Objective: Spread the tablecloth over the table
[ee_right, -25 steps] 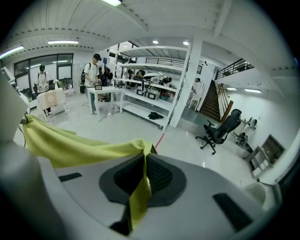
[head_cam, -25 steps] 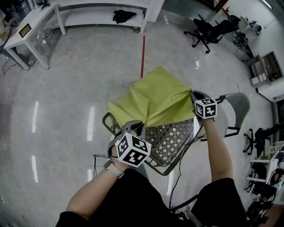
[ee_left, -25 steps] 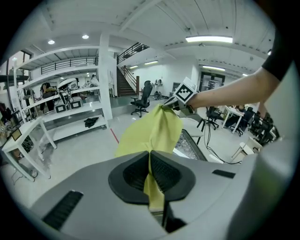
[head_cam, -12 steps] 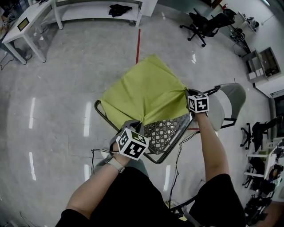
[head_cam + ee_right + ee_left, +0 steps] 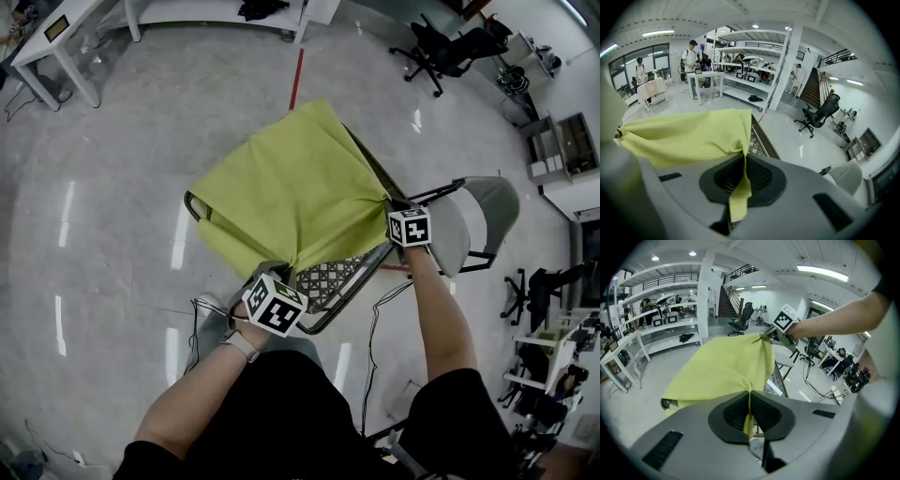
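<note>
A glossy pale floor (image 5: 112, 187) in a large workshop, seen from above. A yellow-green tablecloth (image 5: 281, 192) covers most of a small mesh-topped table (image 5: 333, 279), whose near strip is bare. The left gripper (image 5: 287, 273) pinches the cloth's near left corner, and the right gripper (image 5: 390, 202) pinches its near right corner. A grey chair (image 5: 478, 220) stands just beside the table.

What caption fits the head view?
Left gripper and right gripper pinch near corners of a green cloth over a mesh table, chair alongside.
</note>
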Motion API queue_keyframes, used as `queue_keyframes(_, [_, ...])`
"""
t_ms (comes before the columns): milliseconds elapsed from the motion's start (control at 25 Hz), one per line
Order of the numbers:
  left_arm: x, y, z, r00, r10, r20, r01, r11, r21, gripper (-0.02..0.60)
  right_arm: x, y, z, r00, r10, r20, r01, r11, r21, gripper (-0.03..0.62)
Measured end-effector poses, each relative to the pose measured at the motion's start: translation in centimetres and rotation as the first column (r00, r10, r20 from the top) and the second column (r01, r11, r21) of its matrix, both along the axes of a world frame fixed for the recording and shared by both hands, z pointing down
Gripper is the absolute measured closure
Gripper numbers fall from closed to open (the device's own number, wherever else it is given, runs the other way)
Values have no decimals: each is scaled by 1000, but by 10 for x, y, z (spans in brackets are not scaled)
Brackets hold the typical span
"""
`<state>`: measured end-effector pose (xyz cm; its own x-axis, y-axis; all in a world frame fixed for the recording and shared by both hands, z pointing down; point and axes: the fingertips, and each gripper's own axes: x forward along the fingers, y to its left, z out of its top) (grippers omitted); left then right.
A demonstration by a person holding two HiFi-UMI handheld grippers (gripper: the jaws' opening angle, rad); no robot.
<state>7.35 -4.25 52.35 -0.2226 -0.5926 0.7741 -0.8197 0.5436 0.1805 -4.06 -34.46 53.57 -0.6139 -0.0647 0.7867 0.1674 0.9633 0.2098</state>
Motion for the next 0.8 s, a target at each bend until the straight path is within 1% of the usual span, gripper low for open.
queue_keyframes(120, [17, -9, 12, 999, -2, -46, 3, 1000, 7, 565, 13, -8, 10, 1000, -2, -15, 2, 1000, 14, 577])
queue_keyframes(240, [34, -19, 23, 995, -19, -101, 22, 999, 30, 565, 29, -18, 20, 999, -4, -32, 5, 1000, 23, 577])
queue_keyframes(320, [43, -24, 30, 993, -21, -118, 25, 999, 31, 565, 39, -24, 27, 999, -8, -46, 10, 1000, 30, 577])
queue_keyframes(560, [63, -36, 44, 992, 21, -122, -20, 1000, 5, 565, 61, -36, 41, 997, 4, -72, -1, 999, 39, 576])
queue_keyframes(800, [91, -57, 57, 979, 68, -191, -68, 998, 10, 565, 81, -54, 54, 994, 31, -103, -26, 998, 58, 577])
